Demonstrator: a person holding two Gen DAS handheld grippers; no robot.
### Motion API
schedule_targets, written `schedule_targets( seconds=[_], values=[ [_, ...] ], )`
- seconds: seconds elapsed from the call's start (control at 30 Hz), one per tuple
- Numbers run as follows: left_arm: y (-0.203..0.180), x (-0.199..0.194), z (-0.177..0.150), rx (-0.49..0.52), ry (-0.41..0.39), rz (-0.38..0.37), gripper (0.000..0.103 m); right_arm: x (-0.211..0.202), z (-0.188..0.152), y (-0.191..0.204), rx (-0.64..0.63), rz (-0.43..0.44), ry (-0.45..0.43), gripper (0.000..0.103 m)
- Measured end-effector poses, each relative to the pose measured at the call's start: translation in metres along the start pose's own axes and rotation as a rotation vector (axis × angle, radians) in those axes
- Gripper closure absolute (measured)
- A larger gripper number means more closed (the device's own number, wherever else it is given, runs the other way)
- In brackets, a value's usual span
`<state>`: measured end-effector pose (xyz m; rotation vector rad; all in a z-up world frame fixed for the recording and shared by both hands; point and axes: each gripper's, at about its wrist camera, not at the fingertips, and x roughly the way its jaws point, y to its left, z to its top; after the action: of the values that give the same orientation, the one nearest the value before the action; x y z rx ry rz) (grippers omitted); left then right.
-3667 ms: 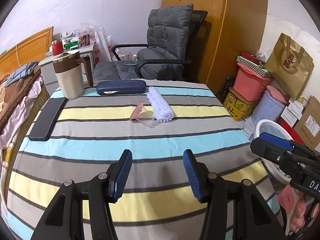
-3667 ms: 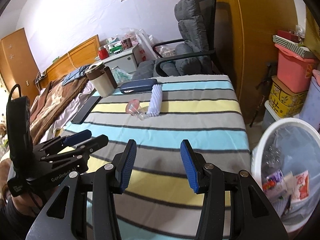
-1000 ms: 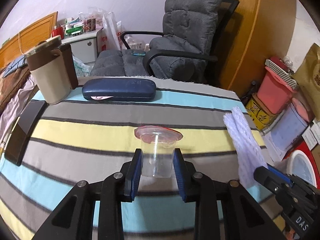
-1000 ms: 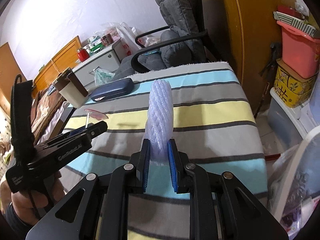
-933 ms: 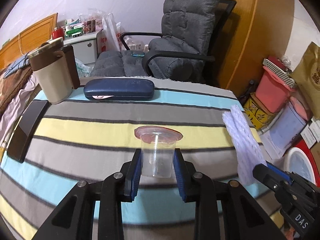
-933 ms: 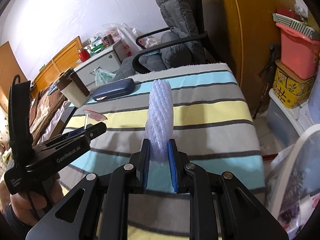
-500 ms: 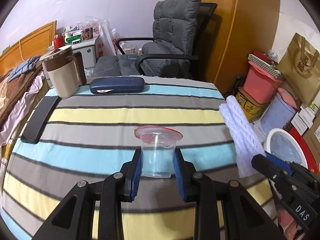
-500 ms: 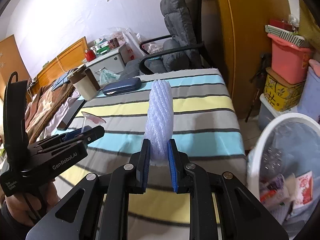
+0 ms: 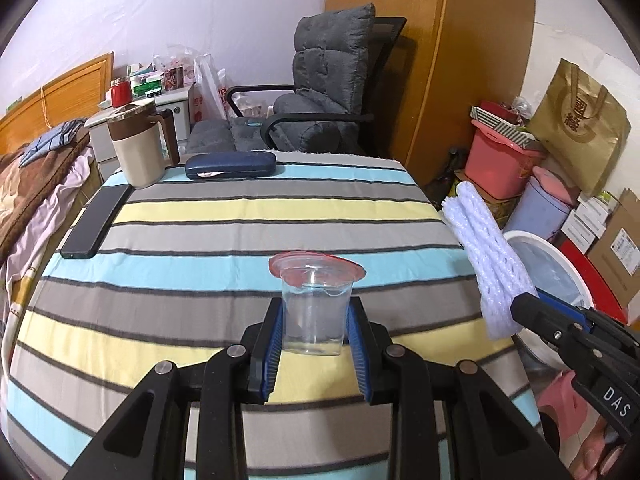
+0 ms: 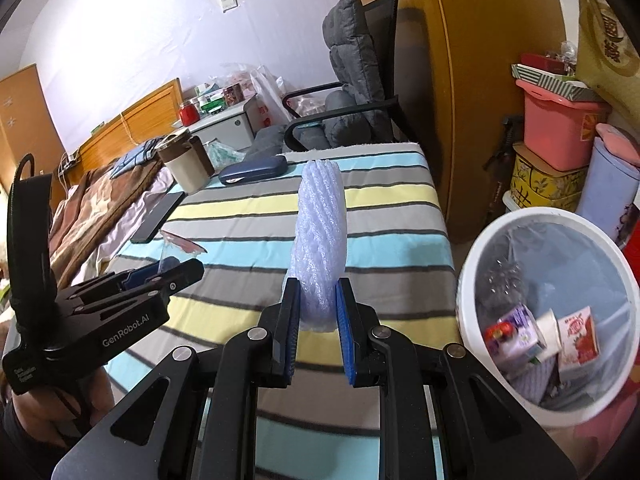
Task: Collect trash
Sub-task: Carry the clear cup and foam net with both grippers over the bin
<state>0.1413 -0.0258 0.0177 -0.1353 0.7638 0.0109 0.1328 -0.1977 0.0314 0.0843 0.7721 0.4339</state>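
Both grippers are drawn back from the chair [image 9: 332,92] end of the striped table [image 9: 224,216] since the earlier frame. A clear plastic cup [image 9: 314,312] is pinched by the left gripper [image 9: 314,340]; a foam net sleeve [image 10: 320,240] is clamped by the right gripper [image 10: 318,316], beside the white bin [image 10: 472,256]. Pickup is judged complete; dropping both into the bin remains.

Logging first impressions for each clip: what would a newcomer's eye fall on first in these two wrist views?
First, the clear plastic cup with a torn red foil lid, pinched upright in the left gripper above the striped tablecloth. Next, the white foam net sleeve standing up from the right gripper. Then the white round trash bin at the right of that view, beside the table, already holding cartons.
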Motion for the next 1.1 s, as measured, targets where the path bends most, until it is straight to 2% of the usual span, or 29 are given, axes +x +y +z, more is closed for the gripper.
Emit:
schedule_targets(
  seconds=[0.33,0.7,0.87,1.1],
  values=[
    [-0.015,-0.016,-0.016,0.021,0.001,-0.021,0.072,-0.014,-0.01,-0.003,0.011,-0.005,-0.014,0.083],
    [-0.039,-0.011,-0.012,0.065,0.01,-0.053,0.072,-0.024,-0.019,-0.02,0.052,-0.033,-0.028,0.083],
    [-0.066,-0.002,-0.006,0.111,0.019,-0.105,0.072,-0.033,-0.021,-0.037,0.086,-0.073,-0.041,0.083],
    [-0.121,0.018,0.005,0.192,0.033,-0.225,0.072,-0.049,-0.026,-0.075,0.157,-0.161,-0.058,0.083]
  ],
)
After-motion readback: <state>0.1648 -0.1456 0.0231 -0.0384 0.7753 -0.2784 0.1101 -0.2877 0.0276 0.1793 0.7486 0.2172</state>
